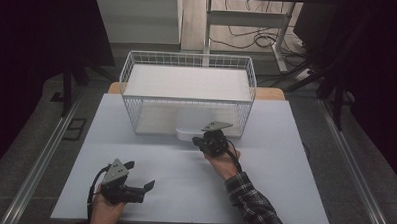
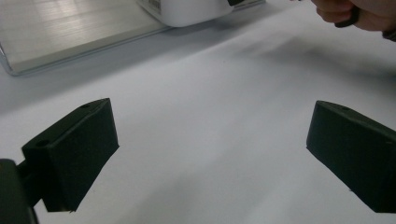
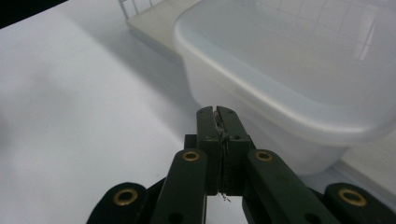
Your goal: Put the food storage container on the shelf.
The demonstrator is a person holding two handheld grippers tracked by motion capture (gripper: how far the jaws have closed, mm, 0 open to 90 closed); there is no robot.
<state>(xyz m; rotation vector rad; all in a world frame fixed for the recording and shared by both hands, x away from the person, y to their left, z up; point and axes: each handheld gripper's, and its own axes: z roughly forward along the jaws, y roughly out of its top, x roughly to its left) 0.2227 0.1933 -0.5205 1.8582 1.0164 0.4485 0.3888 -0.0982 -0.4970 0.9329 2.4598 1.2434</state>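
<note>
Right gripper (image 3: 218,112) has its jaws pressed together, holding nothing, with the plastic tub (image 3: 299,79) just past the tips. Left gripper (image 2: 210,154) is wide open over bare table (image 2: 210,93), tub far ahead.

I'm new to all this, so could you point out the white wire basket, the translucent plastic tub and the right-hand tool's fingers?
White wire basket (image 1: 138,60): high view, top rim's left corner.
Translucent plastic tub (image 3: 280,88): right gripper view, rim and side wall.
Right gripper (image 3: 218,112): right gripper view, between its closed fingers' tips.
</note>
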